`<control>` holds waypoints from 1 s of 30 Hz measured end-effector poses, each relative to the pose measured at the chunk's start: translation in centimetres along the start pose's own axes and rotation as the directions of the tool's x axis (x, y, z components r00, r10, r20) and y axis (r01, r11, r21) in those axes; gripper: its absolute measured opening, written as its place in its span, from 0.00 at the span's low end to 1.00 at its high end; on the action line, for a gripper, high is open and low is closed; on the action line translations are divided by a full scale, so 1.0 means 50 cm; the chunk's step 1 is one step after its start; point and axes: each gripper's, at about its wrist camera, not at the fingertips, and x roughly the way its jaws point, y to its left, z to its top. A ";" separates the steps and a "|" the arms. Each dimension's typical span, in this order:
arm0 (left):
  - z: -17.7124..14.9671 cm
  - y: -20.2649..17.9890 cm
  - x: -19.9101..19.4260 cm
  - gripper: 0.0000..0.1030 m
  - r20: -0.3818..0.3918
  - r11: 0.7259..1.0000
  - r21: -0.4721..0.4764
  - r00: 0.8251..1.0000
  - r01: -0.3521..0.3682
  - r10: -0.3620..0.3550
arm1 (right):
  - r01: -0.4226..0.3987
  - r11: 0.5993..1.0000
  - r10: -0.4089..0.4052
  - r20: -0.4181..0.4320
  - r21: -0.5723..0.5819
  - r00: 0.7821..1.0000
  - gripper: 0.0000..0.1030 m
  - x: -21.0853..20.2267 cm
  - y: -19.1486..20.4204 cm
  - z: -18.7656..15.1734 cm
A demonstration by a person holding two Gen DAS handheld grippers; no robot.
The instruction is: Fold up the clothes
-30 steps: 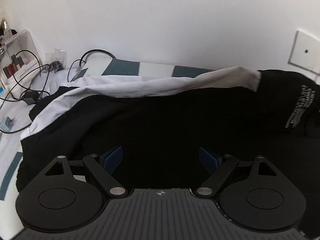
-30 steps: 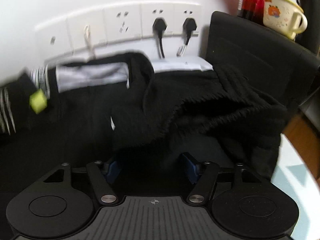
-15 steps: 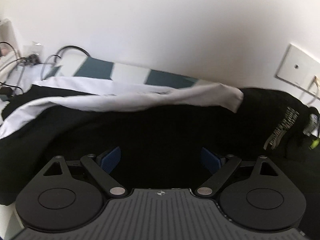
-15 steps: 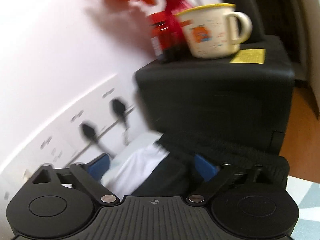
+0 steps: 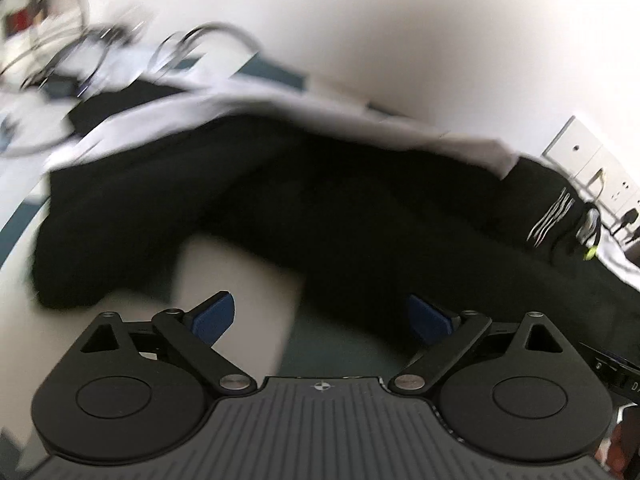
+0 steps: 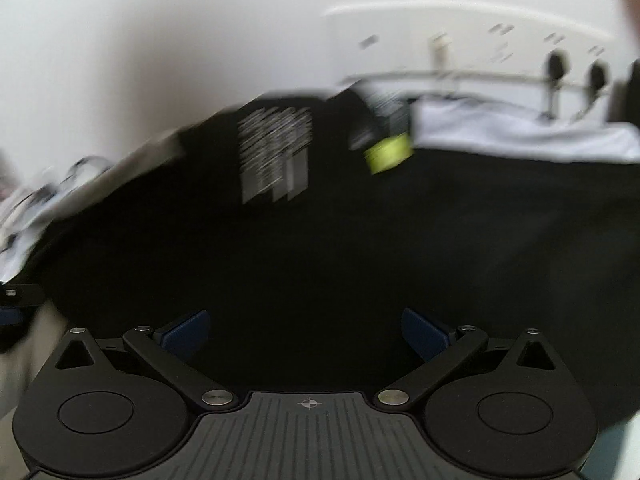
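A black garment (image 5: 360,208) with a white lining (image 5: 280,108) along its far edge lies spread on the surface, blurred by motion. My left gripper (image 5: 322,316) hovers over the garment's near hem and the pale striped cover (image 5: 232,280). Its jaws are opening and nothing sits between the blue pads (image 5: 212,316). In the right wrist view the same black garment (image 6: 360,248) fills the frame, with a white print (image 6: 276,152) and a yellow-green tag (image 6: 390,154). My right gripper (image 6: 306,332) hangs above the dark cloth, jaws opening, pads (image 6: 424,332) clear of it.
A white wall with a row of sockets (image 6: 500,44) and two plugged leads (image 6: 556,68) stands behind the garment. Tangled cables (image 5: 92,52) lie at the far left. White cloth (image 6: 520,136) shows to the right of the tag.
The right jaws spread wide off the bunched black fabric; that view swung up to a mug and black box, then back onto the garment. The left view drew back and tilted, baring the hem.
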 end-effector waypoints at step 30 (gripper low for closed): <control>0.081 0.246 0.096 0.97 0.074 0.949 0.241 0.979 -0.203 0.191 | 0.231 0.924 -0.209 0.104 -0.305 0.972 0.13 0.191 0.309 -0.013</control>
